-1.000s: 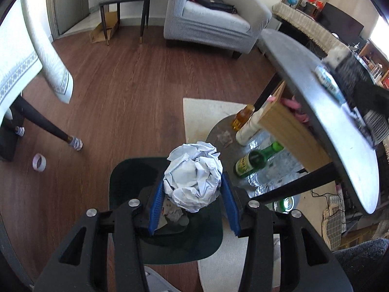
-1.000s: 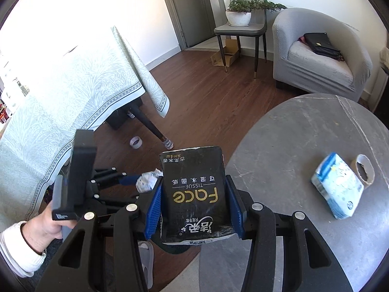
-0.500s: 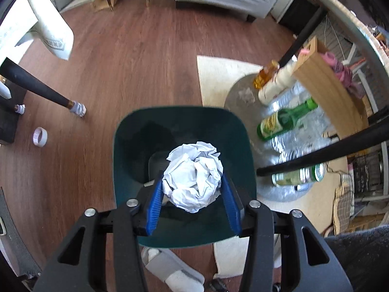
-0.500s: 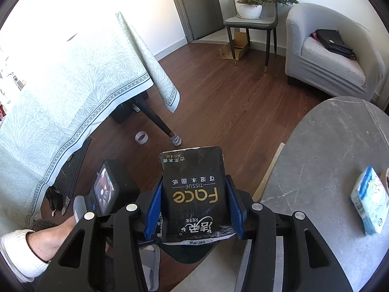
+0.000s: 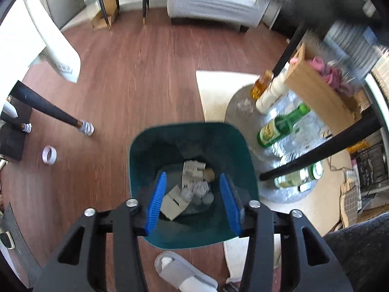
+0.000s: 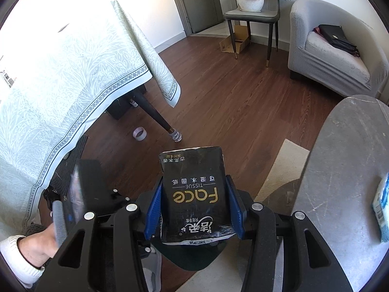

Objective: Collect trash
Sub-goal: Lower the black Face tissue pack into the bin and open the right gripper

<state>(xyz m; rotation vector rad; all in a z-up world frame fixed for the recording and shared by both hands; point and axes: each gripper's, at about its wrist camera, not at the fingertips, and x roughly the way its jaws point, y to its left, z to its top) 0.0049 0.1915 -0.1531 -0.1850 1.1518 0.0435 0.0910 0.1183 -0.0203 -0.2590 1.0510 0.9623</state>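
A dark green trash bin [image 5: 189, 133] stands on the wood floor right below my left gripper [image 5: 192, 175]. Its jaws are closing with nothing between them. Crumpled white paper [image 5: 198, 187] and a small grey carton [image 5: 173, 203] lie at the bin's bottom. My right gripper [image 6: 193, 181] is shut on a black "Face" tissue pack [image 6: 194, 170], held upright above the floor. The bin's rim [image 6: 194, 255] shows just under the pack. At the lower left of the right wrist view, a person's hand [image 6: 36, 245] holds the left gripper's body.
Right of the bin, under the grey table [image 6: 340, 170], lie a green bottle [image 5: 279, 127], other bottles and a wooden box [image 5: 321, 92]. A blue-white pack [image 6: 381, 206] lies on that table. A slipper [image 5: 184, 275], tape roll [image 5: 49, 155] and table leg [image 5: 48, 109] are close by.
The crumpled paper ball has left the left gripper's jaws and lies in the bin, which has grown larger in view. The right gripper carried the tissue pack leftward off the grey table.
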